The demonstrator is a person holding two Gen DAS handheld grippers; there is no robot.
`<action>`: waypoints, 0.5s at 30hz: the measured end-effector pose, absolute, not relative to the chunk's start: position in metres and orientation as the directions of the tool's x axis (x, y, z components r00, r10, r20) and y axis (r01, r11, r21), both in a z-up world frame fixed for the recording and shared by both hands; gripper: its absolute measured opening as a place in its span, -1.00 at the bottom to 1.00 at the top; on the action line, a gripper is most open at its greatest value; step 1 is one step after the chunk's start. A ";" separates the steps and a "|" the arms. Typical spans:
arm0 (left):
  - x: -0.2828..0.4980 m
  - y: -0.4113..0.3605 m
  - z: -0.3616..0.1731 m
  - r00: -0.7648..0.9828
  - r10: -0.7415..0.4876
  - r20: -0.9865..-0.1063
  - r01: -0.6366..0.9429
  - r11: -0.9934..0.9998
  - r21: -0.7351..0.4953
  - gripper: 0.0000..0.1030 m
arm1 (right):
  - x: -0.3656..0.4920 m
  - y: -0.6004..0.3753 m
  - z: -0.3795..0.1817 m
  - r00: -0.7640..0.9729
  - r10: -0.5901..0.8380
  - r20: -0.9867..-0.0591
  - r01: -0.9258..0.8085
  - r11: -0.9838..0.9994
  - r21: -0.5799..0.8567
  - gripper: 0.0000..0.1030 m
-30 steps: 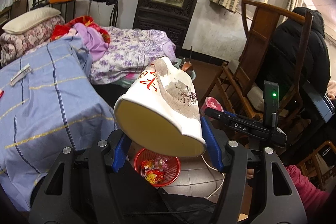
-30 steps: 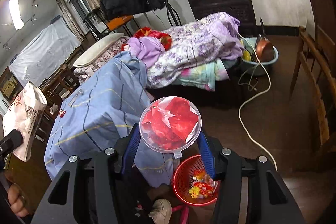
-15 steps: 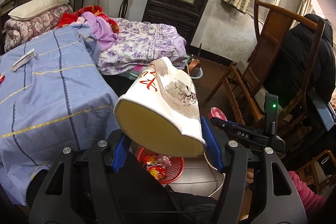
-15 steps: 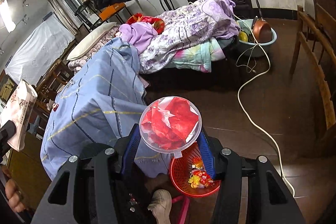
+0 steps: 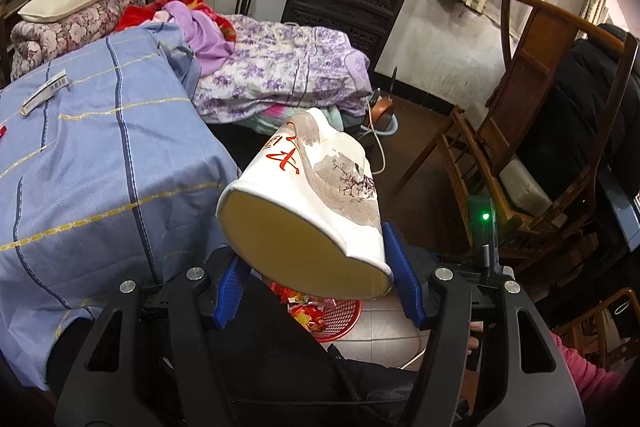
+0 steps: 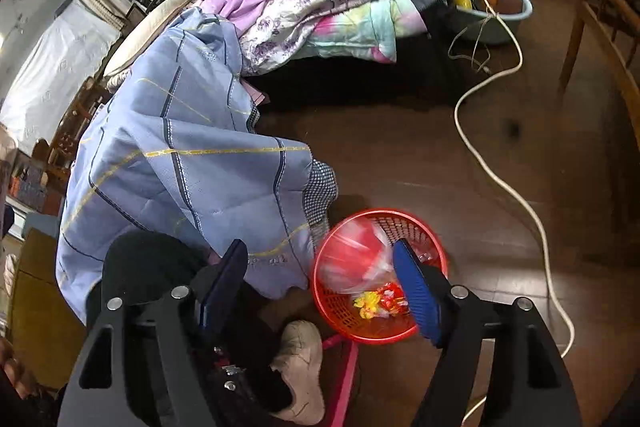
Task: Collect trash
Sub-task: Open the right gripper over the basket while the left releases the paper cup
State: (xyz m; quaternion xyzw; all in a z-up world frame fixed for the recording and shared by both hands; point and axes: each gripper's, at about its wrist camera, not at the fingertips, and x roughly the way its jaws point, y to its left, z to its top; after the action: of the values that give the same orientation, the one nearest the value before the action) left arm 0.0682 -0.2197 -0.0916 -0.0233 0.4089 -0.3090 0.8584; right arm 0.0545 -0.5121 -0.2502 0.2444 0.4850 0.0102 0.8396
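Cluttered bedroom; left gripper (image 5: 316,279) clamps paper cup (image 5: 308,203); right gripper (image 6: 324,287), jaws just opening, empty above red basket (image 6: 424,327).

Paper cup (image 5: 320,203): white, crushed, with red characters and a brown landscape print; cream inside. It is tilted, mouth toward the camera, clamped between the blue fingers (image 5: 404,283).

Clear lid (image 6: 352,259): round, transparent, with red wrapping inside; blurred, free of the fingers, within the basket's rim.

Red basket (image 6: 424,231): round, mesh-walled plastic, upright on the floor by the bed's corner. It holds red and yellow wrappers (image 6: 380,301).
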 end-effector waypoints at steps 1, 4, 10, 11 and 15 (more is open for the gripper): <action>0.069 -0.221 -0.093 0.471 -0.548 -0.692 0.513 0.808 -0.291 0.21 | 0.053 -0.513 -0.250 0.534 0.258 -0.806 0.219 0.878 0.426 0.43; 0.071 -0.230 -0.099 0.453 -0.541 -0.709 0.519 0.806 -0.284 0.21 | 0.050 -0.521 -0.243 0.570 0.252 -0.782 0.220 0.870 0.441 0.44; 0.074 -0.256 -0.113 0.403 -0.527 -0.748 0.548 0.793 -0.264 0.21 | 0.039 -0.541 -0.218 0.652 0.223 -0.724 0.216 0.861 0.460 0.47; 0.074 -0.261 -0.116 0.394 -0.525 -0.755 0.556 0.790 -0.259 0.21 | 0.037 -0.543 -0.214 0.665 0.213 -0.716 0.212 0.865 0.455 0.47; 0.077 -0.286 -0.129 0.351 -0.511 -0.785 0.583 0.775 -0.244 0.21 | 0.032 -0.551 -0.208 0.683 0.216 -0.698 0.203 0.862 0.465 0.49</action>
State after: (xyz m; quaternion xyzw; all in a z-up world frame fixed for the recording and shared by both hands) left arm 0.0774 -0.2856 -0.1286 0.0390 0.4623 -0.3332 0.8208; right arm 0.0323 -0.5509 -0.2079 0.2629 0.3981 0.0035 0.8788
